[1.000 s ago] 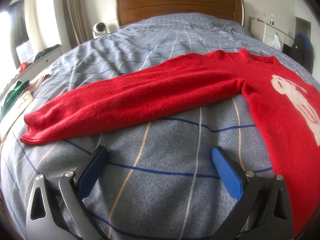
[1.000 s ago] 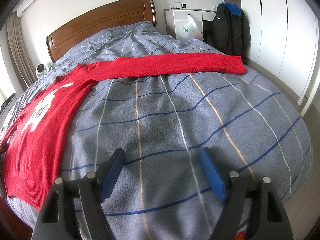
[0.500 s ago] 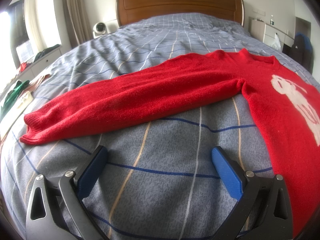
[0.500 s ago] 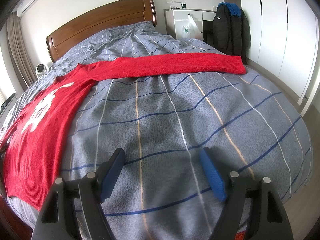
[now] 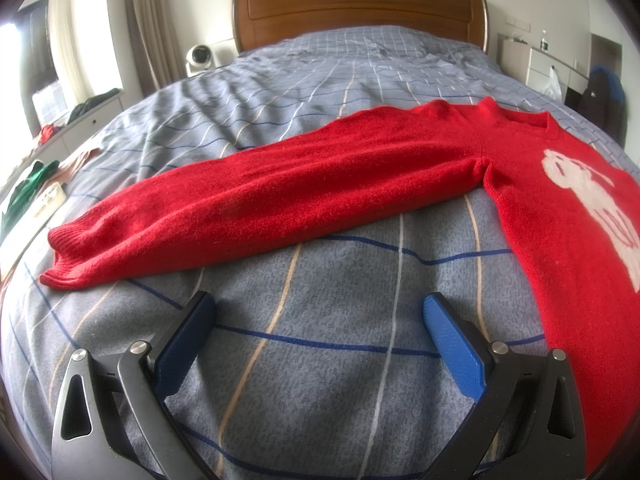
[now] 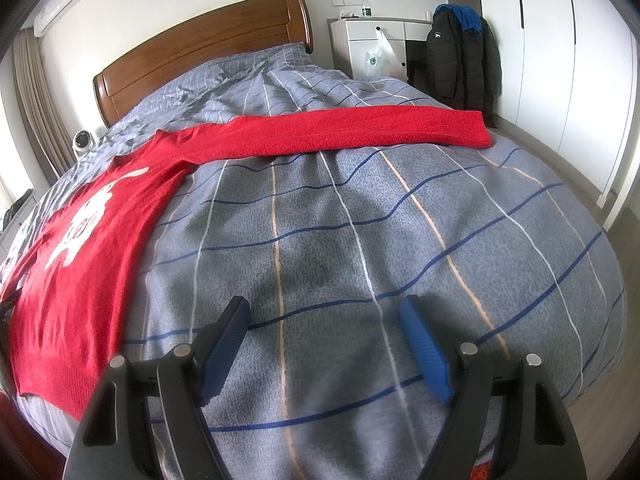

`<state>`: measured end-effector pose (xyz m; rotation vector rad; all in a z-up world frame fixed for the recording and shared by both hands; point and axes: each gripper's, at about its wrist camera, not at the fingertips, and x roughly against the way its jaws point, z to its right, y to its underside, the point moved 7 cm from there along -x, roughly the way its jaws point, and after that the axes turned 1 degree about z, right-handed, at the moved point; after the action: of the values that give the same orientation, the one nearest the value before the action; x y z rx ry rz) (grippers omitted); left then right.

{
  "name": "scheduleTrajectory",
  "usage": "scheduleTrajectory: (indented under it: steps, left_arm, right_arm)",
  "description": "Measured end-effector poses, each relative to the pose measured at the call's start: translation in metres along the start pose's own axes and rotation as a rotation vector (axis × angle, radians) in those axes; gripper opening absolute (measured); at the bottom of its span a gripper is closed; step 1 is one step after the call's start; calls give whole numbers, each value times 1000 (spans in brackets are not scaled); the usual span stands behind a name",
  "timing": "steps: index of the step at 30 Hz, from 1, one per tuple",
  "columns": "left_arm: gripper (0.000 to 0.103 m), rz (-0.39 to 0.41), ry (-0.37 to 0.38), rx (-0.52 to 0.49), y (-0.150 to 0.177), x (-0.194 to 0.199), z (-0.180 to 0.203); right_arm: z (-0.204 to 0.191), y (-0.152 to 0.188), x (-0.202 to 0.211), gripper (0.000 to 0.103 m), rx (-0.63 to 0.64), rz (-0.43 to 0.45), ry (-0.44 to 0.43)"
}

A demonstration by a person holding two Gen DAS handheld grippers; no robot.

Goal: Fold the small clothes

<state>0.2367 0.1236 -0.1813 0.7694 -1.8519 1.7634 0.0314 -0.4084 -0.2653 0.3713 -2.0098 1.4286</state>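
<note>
Grippers first: left gripper (image 5: pixel 318 312) was spread wide with nothing between its blue pads (image 5: pixel 450 350), hovering over bare blanket (image 5: pixel 332 364). Right gripper (image 6: pixel 324 316) the same: jaws apart, empty, over bare blanket well clear of any cloth.

Red sweater (image 5: pixel 560 232) lay flat on the bed, front up, white graphic (image 5: pixel 588 196) showing. In the left view its body ran down the right edge, just beside the right-hand pad but not touching it. One sleeve (image 5: pixel 260 204) stretched out straight to the left, cuff (image 5: pixel 64 256) near the bed's left edge, just beyond the gripper tips. In the right view the other sleeve (image 6: pixel 340 132) ran straight out to the right, across the far half of the bed, well apart from the gripper.

Further back: wooden headboard (image 5: pixel 360 12), small white fan (image 5: pixel 199 56), white cabinet (image 6: pixel 372 40), dark jacket (image 6: pixel 460 60) hanging by the wardrobe (image 6: pixel 560 60).
</note>
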Motion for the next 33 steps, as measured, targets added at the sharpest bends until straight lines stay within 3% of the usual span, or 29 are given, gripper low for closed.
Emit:
scheduleTrajectory:
  steps: [15, 22, 29, 33]
  left_arm:
    - [103, 0, -2, -1, 0, 0, 0]
    - [103, 0, -3, -1, 1, -1, 1]
    - [103, -21, 24, 16, 2, -2, 1]
    - [103, -84, 54, 33, 3, 1, 2]
  right_arm:
    - [0, -1, 1, 80, 26, -6, 19]
    - [5, -2, 5, 80, 6, 0, -11]
    - [36, -14, 21, 79, -280, 13, -210]
    - [61, -31, 31, 79, -443, 31, -307]
